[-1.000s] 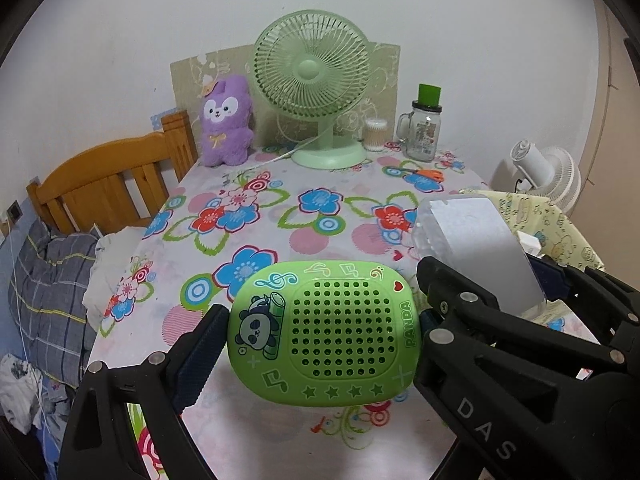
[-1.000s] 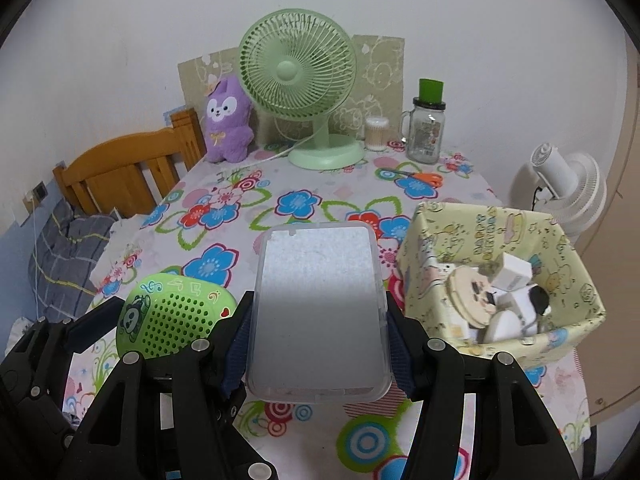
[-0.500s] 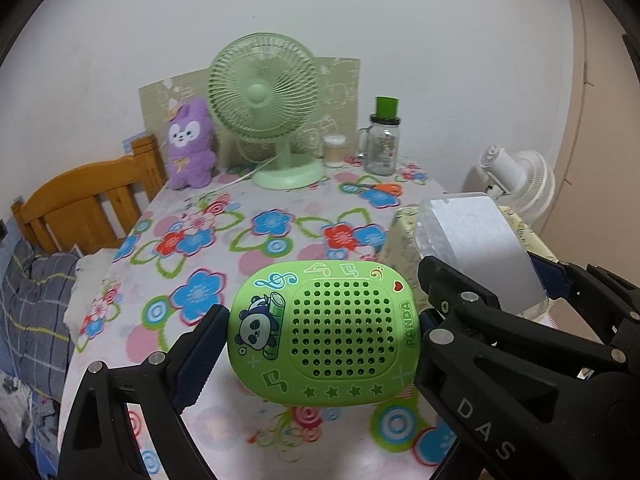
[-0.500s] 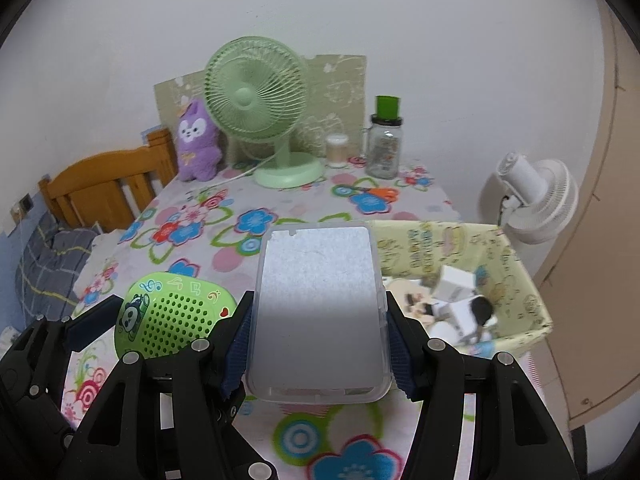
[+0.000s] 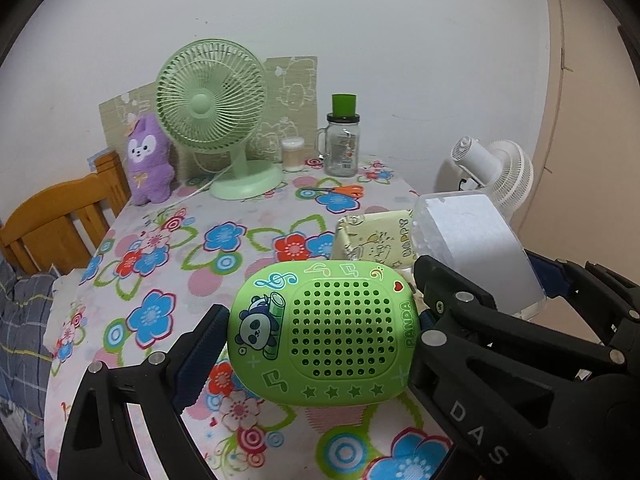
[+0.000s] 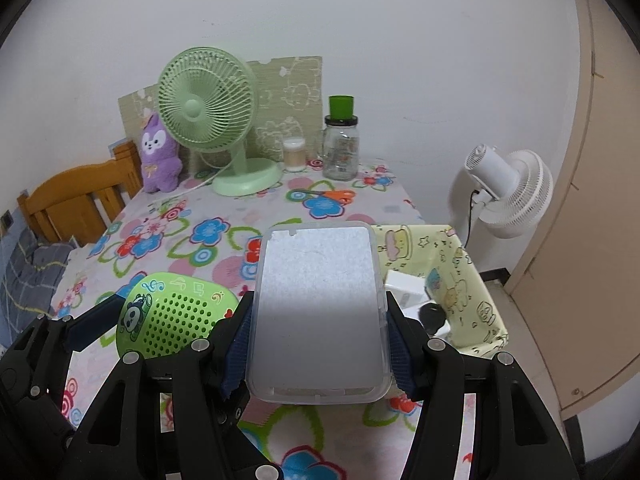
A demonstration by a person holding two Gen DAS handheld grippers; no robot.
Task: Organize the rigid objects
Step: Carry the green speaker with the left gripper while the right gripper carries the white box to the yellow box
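Grippers each pinch one item: left gripper (image 5: 320, 332) the speaker (image 5: 324, 332), right gripper (image 6: 318, 320) the case (image 6: 318, 312), which we carry toward the bin (image 6: 468, 280).

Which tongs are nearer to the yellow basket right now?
Right. The right tongs, shut on the clear box, sit beside the yellow basket; the left tongs, holding the green speaker, are farther left.
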